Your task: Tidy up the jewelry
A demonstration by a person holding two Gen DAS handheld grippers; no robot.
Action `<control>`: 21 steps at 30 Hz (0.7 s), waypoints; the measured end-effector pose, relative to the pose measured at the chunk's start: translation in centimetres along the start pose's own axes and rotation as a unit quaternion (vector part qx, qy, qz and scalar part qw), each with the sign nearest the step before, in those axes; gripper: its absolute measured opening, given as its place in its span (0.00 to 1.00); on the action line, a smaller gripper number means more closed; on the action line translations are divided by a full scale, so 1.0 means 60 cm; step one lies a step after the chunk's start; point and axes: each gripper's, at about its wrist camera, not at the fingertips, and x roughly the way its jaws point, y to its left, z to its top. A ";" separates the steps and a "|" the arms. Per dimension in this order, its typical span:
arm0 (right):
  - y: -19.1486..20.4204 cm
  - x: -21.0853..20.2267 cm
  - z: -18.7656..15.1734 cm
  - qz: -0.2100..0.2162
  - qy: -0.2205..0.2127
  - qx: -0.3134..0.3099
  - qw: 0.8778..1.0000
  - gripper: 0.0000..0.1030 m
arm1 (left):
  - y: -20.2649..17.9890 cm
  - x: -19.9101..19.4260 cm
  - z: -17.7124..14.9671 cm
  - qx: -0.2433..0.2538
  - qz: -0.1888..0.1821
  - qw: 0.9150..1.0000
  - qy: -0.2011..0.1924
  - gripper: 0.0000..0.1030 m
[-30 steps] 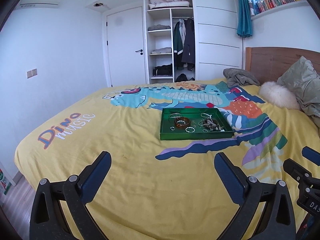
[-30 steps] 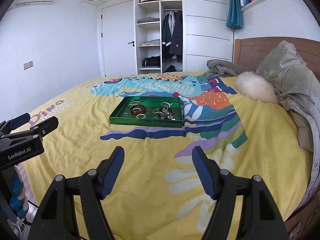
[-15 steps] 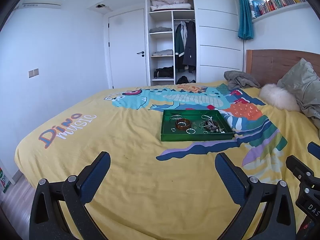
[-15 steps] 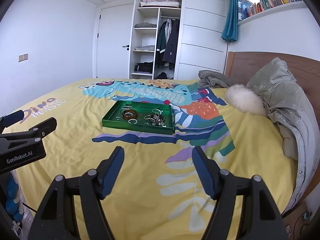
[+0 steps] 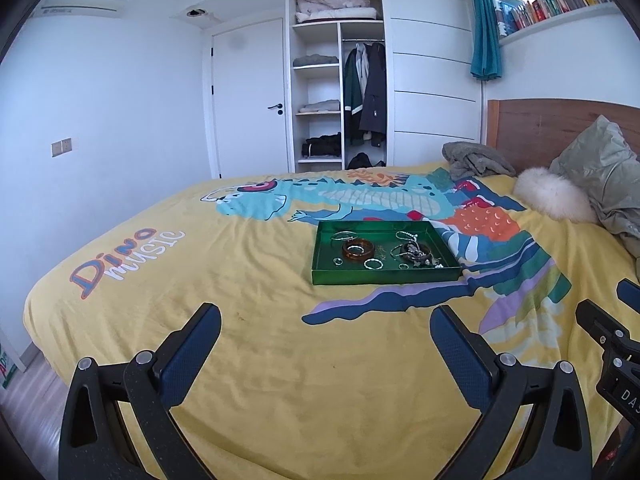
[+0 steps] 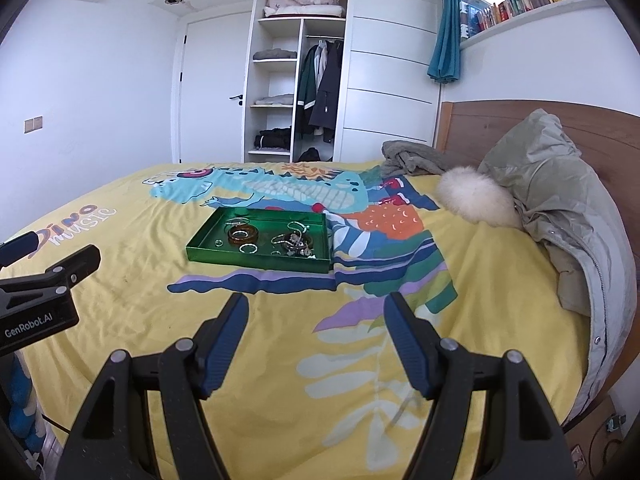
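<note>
A bed (image 5: 200, 280) covered by a yellow dinosaur-print duvet (image 6: 400, 360) carries everything, with a shallow green tray (image 5: 384, 276) lying flat near its middle. Taking the tray as landmark: beyond it and to its right, against the wooden headboard (image 6: 500, 120), lies a crumpled grey blanket (image 6: 412, 158), and nearer on that same side sit a fluffy white cushion (image 6: 474, 200) and a grey-green padded jacket (image 6: 560, 208) touching it. To the tray's left the duvet shows the printed words "Dino music" (image 5: 124, 258).
</note>
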 end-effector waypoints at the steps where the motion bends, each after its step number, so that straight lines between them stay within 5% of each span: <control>1: -0.001 0.002 0.000 -0.001 0.001 0.001 1.000 0.67 | -0.001 0.001 0.000 0.000 -0.001 1.000 0.000 1.00; 21: -0.031 0.031 -0.017 -0.015 0.019 0.030 0.999 0.67 | 0.001 0.015 -0.003 -0.001 -0.007 1.000 0.008 1.00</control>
